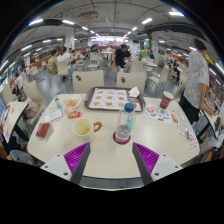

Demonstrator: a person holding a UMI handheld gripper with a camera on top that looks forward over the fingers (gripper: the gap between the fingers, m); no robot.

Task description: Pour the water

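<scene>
The water bottle [126,120] stands upright on the table [110,160] just ahead of my gripper [111,157], whose fingers are spread wide around nothing. I should approach level and clamp its middle. Left of it sits a yellow bowl [82,129]; contents unclear. A red cup [166,100] stands beyond.

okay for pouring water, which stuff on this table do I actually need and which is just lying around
Likely needed:
water bottle, standing on the table just ahead of the open gripper
red cup

Lying about:
baking tray
yellow bowl
small red box
</scene>
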